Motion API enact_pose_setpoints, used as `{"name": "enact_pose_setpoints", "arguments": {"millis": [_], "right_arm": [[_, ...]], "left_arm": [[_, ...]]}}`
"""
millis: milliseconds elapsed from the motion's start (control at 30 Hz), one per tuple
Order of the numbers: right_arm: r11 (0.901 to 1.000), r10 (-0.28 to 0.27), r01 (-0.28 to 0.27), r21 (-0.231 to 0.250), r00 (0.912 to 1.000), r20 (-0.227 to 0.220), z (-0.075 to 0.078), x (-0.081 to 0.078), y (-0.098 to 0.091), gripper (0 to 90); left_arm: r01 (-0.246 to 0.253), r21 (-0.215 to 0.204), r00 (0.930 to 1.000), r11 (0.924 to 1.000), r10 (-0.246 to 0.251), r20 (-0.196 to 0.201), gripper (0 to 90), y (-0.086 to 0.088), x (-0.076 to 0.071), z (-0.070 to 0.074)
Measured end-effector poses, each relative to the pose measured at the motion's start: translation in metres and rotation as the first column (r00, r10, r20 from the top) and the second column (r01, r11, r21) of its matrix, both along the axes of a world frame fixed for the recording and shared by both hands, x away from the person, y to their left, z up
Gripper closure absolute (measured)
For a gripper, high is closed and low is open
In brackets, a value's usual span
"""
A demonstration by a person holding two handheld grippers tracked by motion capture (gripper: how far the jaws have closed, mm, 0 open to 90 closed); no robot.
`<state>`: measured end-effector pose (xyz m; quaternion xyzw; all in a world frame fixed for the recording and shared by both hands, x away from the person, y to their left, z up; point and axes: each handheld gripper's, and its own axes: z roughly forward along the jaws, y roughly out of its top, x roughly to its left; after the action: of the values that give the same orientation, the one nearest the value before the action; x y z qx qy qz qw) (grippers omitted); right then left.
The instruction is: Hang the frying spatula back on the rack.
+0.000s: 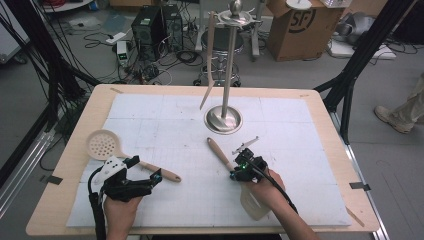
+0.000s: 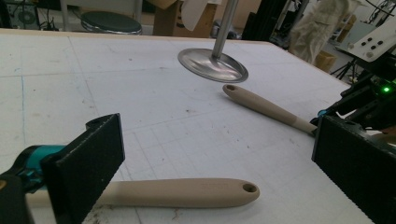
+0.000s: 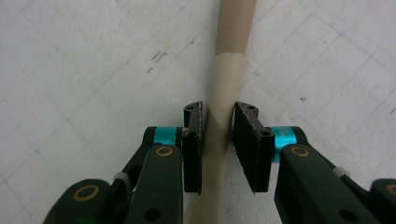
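One utensil already hangs from the stand (image 1: pixel 227 70) at the far middle of the worktop (image 1: pixel 320 150); two lie on the white mat. The right gripper (image 3: pixel 218 123) has its jaws closed around the neck of the spatula (image 1: pixel 220 154), just below where the tan handle begins, and the pads seem to press it (the contact on one side is hard to judge). The spatula rests on the mat in front of the stand's base. The right hand points forward and down, low over the mat. The left gripper (image 1: pixel 147 172) hovers level over the skimmer (image 1: pixel 102 145) handle, jaws wide apart, holding nothing. Lifting and hanging both remain.
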<state>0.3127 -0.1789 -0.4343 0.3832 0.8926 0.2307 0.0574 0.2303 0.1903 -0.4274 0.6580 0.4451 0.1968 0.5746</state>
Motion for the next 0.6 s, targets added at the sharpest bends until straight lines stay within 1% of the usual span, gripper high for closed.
{"name": "enact_pose_setpoints", "arguments": {"millis": [33,100,133,167,233,300,400,467,533,600], "right_arm": [[1.0,0.004,-0.004,0.001,1.0,-0.002,0.0,0.0,0.0,71.9],[0.9999,0.01,-0.009,0.005,0.9996,-0.026,0.001,0.004,-0.001,71.7],[1.0,0.008,-0.008,-0.003,0.9993,-0.037,0.002,0.005,0.0,71.7],[0.9996,0.009,-0.01,-0.025,0.9993,-0.037,0.003,0.005,0.003,71.6],[0.9963,0.01,-0.011,-0.086,0.9998,-0.015,0.004,0.003,0.011,71.5],[0.9924,0.006,-0.008,-0.123,0.9999,-0.012,0.005,0.002,0.016,71.4],[0.9907,-0.004,-0.002,-0.136,0.9991,-0.043,0.006,0.007,0.019,71.5],[0.9874,0.003,-0.011,-0.158,0.9988,-0.05,0.006,0.008,0.022,71.6],[0.9859,0.003,-0.013,-0.167,0.9984,-0.056,0.007,0.01,0.023,71.8],[0.9882,0.003,-0.013,-0.153,0.9978,-0.066,0.006,0.011,0.022,72.2]], "left_arm": [[-0.003,0.0,1.0,1.0,0.003,-0.001,3.0,0.0,0.0,0.0],[-0.001,0.0,1.0,1.0,0.001,-0.003,3.0,0.0,0.0,-0.001],[-0.003,-0.001,1.0,1.0,0.003,-0.004,3.0,0.001,0.0,-0.001],[-0.002,-0.001,1.0,1.0,0.002,-0.004,3.0,0.001,0.0,-0.001],[-0.004,0.0,1.0,1.0,0.004,-0.002,3.0,0.002,0.001,-0.001],[-0.003,0.002,1.0,1.0,0.003,-0.004,3.0,0.001,0.001,-0.001],[-0.001,0.002,1.0,1.0,0.001,-0.002,3.0,0.0,0.001,-0.001],[0.003,0.003,1.0,1.0,-0.003,-0.004,3.0,-0.001,0.001,-0.001],[0.002,0.004,1.0,1.0,-0.002,-0.004,3.0,-0.002,0.001,-0.001],[0.004,0.004,1.0,1.0,-0.004,-0.006,3.0,-0.002,0.002,-0.001]]}}
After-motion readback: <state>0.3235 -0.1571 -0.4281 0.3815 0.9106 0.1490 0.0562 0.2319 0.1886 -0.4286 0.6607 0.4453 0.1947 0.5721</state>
